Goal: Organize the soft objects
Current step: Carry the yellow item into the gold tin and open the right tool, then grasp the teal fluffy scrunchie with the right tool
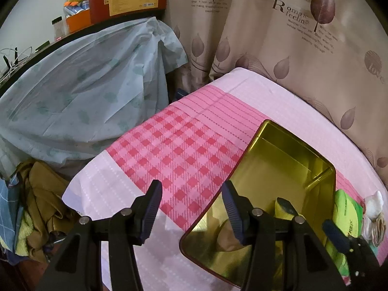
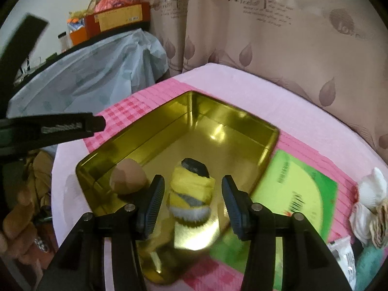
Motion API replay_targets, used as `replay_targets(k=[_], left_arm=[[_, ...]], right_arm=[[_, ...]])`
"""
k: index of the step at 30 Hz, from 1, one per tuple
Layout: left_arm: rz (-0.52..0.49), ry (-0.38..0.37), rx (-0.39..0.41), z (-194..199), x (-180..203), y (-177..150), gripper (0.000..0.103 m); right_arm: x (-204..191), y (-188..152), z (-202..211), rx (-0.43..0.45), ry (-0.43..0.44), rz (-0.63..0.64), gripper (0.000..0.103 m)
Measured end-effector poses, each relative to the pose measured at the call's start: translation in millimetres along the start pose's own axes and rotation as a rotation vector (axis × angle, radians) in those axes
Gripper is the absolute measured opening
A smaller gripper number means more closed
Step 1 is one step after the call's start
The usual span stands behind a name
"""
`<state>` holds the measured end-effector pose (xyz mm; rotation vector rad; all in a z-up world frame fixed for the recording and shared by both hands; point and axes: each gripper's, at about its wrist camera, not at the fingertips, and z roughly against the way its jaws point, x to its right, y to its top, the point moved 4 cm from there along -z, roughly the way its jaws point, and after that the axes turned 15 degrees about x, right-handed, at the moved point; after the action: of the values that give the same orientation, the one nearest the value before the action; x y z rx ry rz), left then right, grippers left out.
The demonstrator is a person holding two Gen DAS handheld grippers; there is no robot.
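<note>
While the yellow plush toy point(image 2: 191, 194) is lying inside the golden tin point(image 2: 242, 126) on the pink surface point(image 2: 303, 111), we are keeping the right tongs point(image 2: 192, 203) parted around it, the pads not pressing it, probably because it is just delivered there. We are holding the left tongs point(image 1: 191, 208) wide and empty over the tin's near rim, probably waiting, with more soft things point(image 2: 371, 194) lying beside the tin.

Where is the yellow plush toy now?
In the right wrist view, the yellow plush toy lies inside the gold tin, right of a brown ball.
</note>
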<state>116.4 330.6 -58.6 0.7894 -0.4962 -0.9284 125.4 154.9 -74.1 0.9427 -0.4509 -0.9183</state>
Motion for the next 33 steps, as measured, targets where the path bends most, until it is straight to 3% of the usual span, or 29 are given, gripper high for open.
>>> replay_targets(k=[7, 10, 21, 27, 33], left_arm=[[-0.026, -0.012, 0.004, 3.3, 6.2, -1.6, 0.052], [-0.042, -0.019, 0.006, 5.0, 10.2, -1.9, 0.052], [-0.096, -0.063, 0.017, 11.5, 26.3, -6.5, 0.052], [-0.161, -0.118, 0.018, 19.2, 45.7, -12.0, 0.052], [-0.251, -0.152, 0.033, 36.4, 71.1, -21.2, 0.052]], right_arm=[[48.6, 4.2, 49.5, 0.062, -0.088, -0.029, 0.048], [82.8, 0.5, 70.8, 0.076, -0.167, -0.057, 0.050], [210.0, -63.2, 142.9, 0.036, -0.425, -0.186, 0.054], [236.0, -94.3, 147.4, -0.011, -0.458, -0.220, 0.058], [245.0, -102.0, 140.5, -0.012, -0.451, -0.244, 0.060]])
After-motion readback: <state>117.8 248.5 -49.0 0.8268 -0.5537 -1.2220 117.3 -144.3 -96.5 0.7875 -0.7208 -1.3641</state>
